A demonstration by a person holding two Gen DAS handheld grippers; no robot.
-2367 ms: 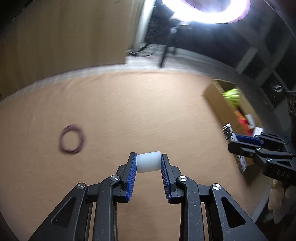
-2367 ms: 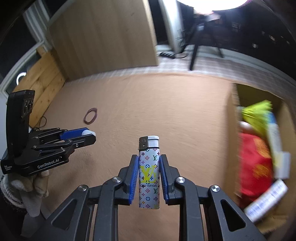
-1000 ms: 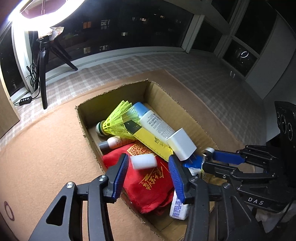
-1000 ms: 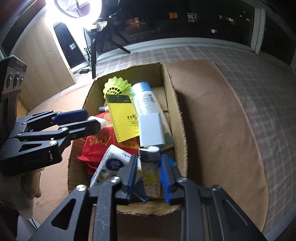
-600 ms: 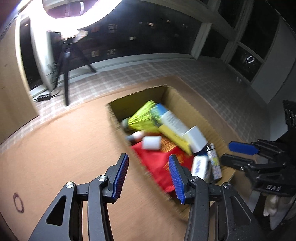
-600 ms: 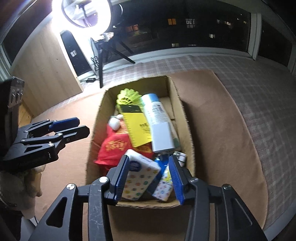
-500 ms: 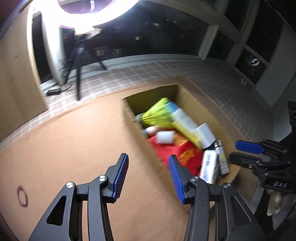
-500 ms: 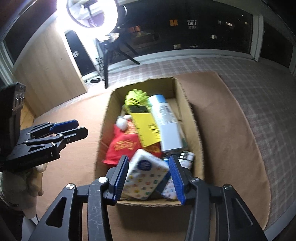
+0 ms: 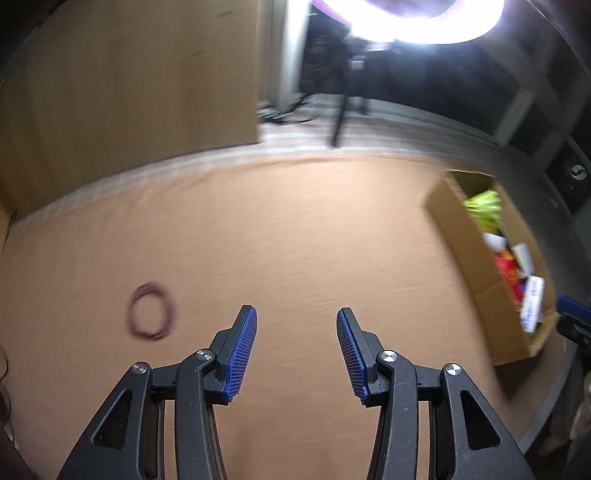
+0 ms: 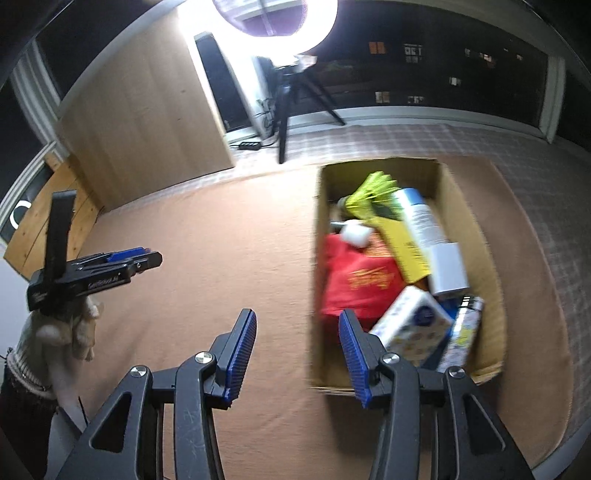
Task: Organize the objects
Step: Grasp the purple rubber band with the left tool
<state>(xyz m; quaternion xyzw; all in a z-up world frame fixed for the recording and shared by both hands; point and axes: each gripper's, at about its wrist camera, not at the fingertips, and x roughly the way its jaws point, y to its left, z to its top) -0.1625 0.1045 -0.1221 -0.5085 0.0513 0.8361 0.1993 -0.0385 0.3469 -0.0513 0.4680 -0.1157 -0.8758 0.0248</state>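
One tan mat (image 9: 295,240), checked floor (image 10: 424,144), bright ring light (image 10: 275,18).

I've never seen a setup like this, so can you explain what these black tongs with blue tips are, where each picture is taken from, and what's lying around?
No robot here: a person holds a hand-held black claw with blue ribbed pads in each hand, and a wide-angle camera on each looks along its fingers. One picture is from the left claw, the other from the right claw, which also shows the left one at its left edge. Both are open and hold nothing; the right one's jaws have just been opening. Below is a tan cloth-covered table. On it lies a small dark purple loop of cord, and an open brown cardboard box holding a red pouch, a yellow shuttlecock, a patterned lighter and other items.
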